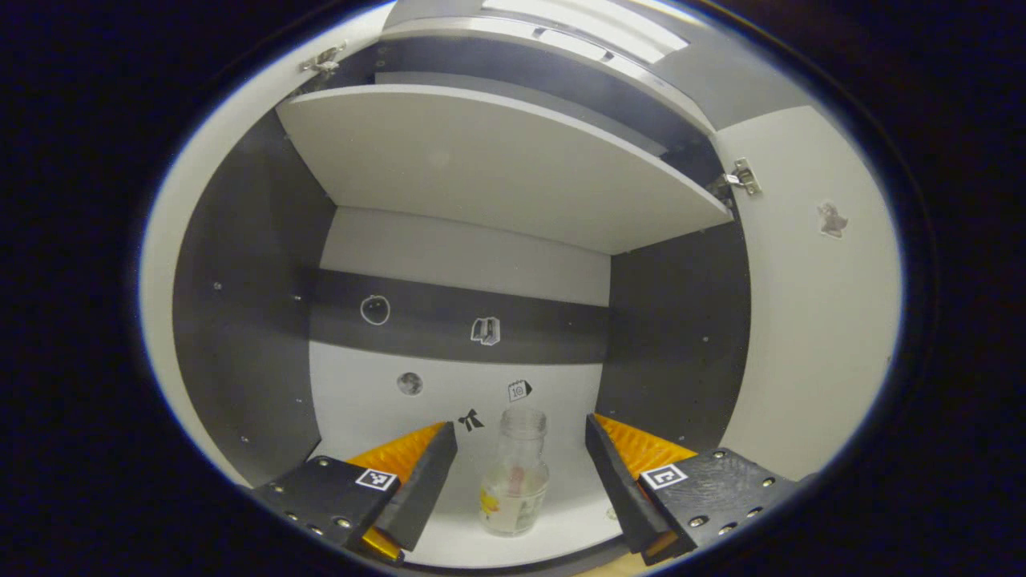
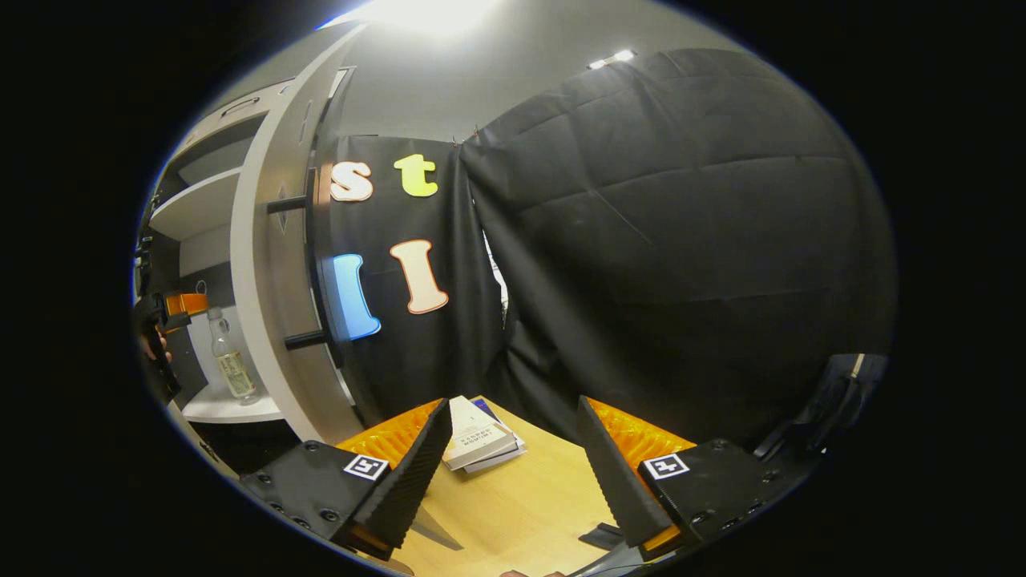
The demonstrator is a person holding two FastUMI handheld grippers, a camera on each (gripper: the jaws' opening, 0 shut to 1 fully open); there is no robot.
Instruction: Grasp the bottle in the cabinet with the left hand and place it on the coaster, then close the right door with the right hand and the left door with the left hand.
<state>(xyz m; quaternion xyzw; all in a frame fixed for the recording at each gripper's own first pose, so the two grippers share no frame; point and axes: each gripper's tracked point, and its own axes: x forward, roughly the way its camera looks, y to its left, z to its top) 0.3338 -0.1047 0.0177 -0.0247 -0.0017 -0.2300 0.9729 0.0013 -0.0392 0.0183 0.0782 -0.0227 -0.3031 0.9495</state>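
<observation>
One bottle (image 1: 515, 474) inside open cabinet (image 1: 240, 336)

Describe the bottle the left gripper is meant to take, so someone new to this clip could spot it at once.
Look into the open cabinet, below its white shelf, at the white floor. The bottle stands upright there between the open left gripper's fingers, untouched. It is clear, capless, with a label, the lone object among flat wall stickers.

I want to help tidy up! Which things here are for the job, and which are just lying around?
For the job:
bottle
cabinet
right door
left gripper
right gripper

Just lying about:
books
stickers
table
</observation>
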